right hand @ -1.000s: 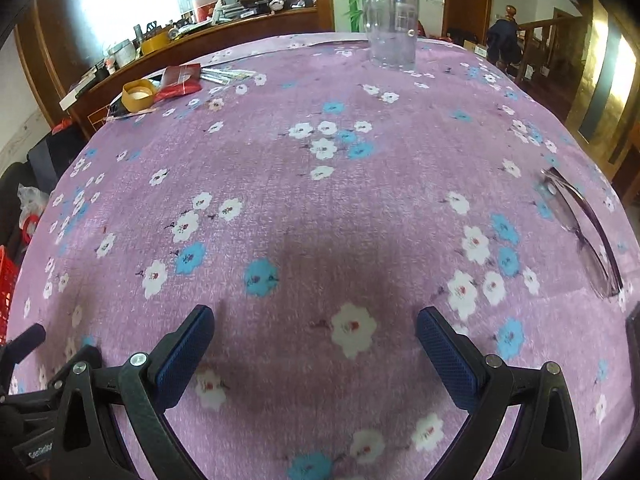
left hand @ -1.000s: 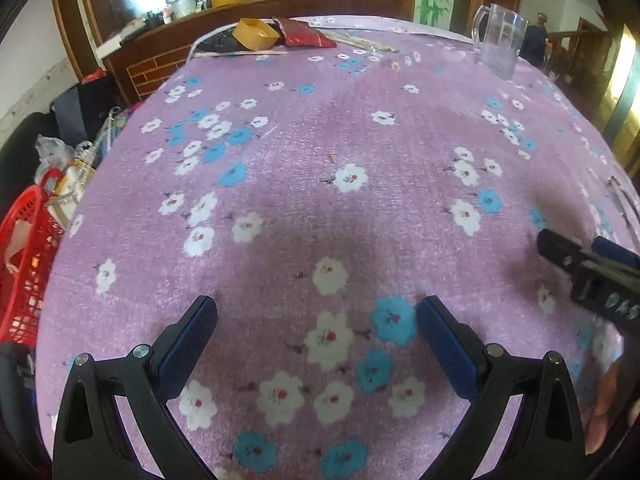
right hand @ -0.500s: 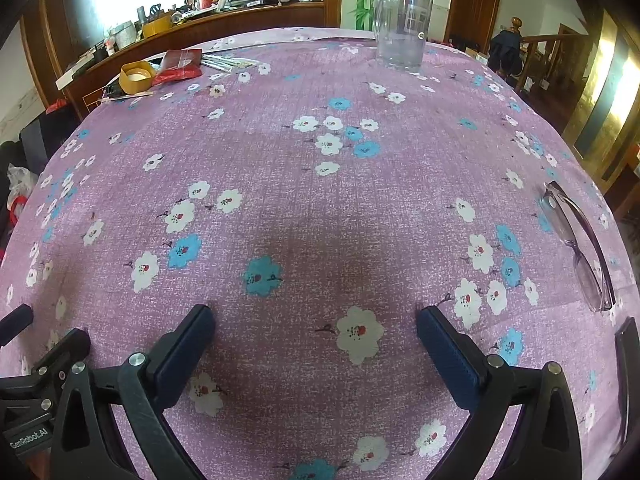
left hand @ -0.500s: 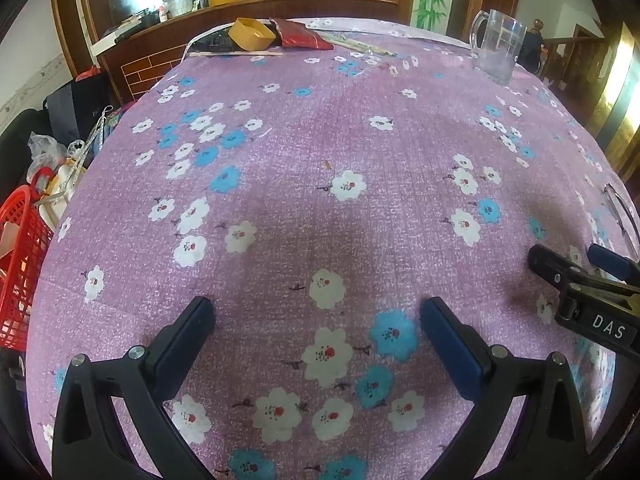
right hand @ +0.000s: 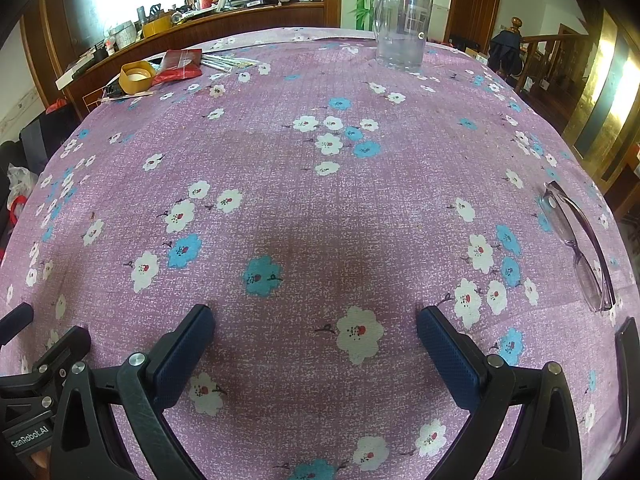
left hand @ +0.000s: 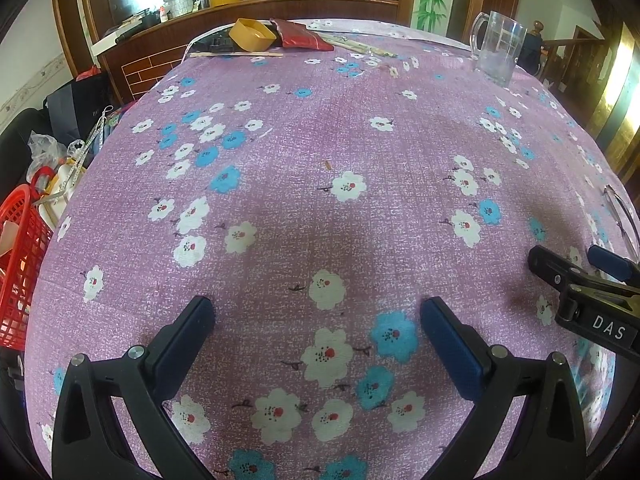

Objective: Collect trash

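- Red foil wrapper [left hand: 301,37] lies at the far edge of the table, touching the yellow tape roll [left hand: 253,34], with thin sticks [left hand: 236,55] beside them
- Purple flowered tablecloth [left hand: 320,208] is bare in the middle; glass mug [right hand: 402,28] stands far right, eyeglasses [right hand: 580,248] near the right edge
- Left gripper [left hand: 316,340] hovers near, fingers spread wide, holding nothing
- Right gripper [right hand: 316,344] likewise wide and unloaded
- Red basket [left hand: 18,264] sits off the left side
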Demonstrator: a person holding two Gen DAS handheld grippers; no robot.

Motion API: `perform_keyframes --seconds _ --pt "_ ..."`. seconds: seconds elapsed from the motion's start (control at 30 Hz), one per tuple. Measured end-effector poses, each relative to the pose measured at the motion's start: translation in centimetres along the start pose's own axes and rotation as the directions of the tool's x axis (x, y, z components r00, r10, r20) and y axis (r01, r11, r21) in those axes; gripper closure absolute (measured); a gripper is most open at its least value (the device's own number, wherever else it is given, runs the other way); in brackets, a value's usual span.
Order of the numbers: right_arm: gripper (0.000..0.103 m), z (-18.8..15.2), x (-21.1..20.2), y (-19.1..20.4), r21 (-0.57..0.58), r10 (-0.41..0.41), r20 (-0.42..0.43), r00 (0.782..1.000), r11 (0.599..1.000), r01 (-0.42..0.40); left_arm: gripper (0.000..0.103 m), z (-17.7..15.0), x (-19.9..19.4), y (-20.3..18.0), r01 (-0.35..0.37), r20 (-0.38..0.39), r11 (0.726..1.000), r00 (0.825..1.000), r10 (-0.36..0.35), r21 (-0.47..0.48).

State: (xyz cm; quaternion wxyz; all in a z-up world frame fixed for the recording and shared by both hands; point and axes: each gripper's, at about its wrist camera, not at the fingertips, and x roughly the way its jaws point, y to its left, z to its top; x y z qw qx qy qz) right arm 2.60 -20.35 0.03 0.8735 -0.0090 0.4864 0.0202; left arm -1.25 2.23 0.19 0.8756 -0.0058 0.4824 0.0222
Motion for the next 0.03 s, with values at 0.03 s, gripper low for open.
perform_keyframes --seconds 0.03 --pt "0.000 0.00 0.00 0.01 0.000 0.000 0.000 1.000 1.000 0.000 0.000 0.02 0.01 -0.05 -0.001 -0.001 1.000 1.000 0.001 0.001"
